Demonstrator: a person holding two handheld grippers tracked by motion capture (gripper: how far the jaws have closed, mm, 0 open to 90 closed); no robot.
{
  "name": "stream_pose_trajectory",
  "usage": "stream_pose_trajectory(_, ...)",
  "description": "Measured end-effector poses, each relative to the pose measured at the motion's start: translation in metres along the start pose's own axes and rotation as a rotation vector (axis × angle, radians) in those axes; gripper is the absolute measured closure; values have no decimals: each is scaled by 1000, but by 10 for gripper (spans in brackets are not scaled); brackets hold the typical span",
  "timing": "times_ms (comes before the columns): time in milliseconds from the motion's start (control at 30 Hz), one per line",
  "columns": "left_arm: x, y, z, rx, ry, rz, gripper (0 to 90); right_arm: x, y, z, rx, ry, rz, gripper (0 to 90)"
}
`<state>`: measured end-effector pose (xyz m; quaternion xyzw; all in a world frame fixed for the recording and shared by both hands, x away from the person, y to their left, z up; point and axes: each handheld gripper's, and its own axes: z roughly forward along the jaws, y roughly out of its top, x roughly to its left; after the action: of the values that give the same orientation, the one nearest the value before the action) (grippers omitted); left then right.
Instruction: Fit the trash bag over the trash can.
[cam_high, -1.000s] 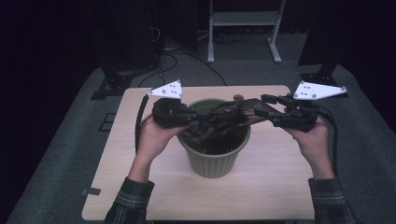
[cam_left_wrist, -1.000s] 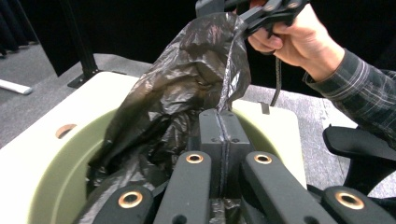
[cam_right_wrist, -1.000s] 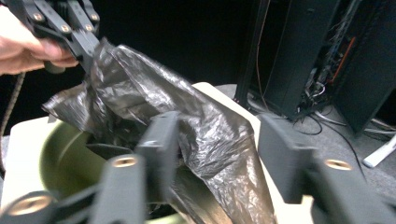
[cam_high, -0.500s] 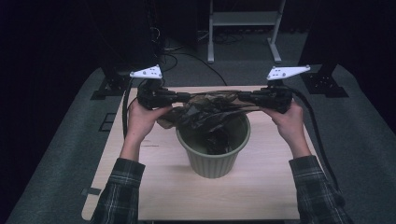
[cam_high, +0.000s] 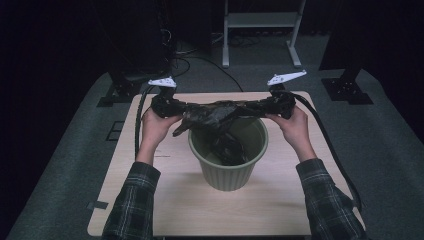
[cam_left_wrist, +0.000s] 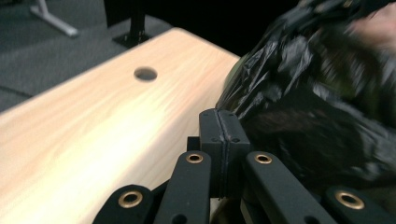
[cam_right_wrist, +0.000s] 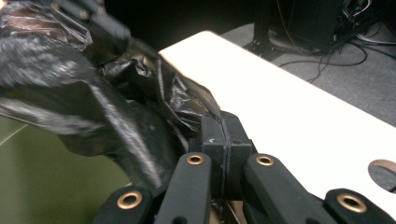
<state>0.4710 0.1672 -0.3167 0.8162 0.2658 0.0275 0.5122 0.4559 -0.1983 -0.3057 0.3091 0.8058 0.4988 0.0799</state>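
Both claws are clamped on the black bag (cam_high: 212, 114), the left claw (cam_high: 187, 109) on one edge and the right claw (cam_high: 250, 107) on the other, stretching it level over the mouth of the green bin (cam_high: 229, 172), which stands mid-counter (cam_high: 165, 200), part of the bag hanging inside.
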Motion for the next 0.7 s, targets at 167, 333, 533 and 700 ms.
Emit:
stream_pose_trajectory(167, 8, -16, 18, 53, -19, -34, 895, -9, -8, 10, 47, -24, 27, 899)
stream_pose_trajectory(333, 11, -32, 28, 64, -52, -52, 895, -14, -24, 15, 69, -17, 50, 898)
stream_pose_trajectory(533, 9, -30, 17, 10, -46, -49, 895, -18, -27, -7, -10, -82, 63, 664)
stream_pose_trajectory(700, 6, -29, 13, 19, -45, -49, 895, -15, -16, -50, -147, -76, 65, 592)
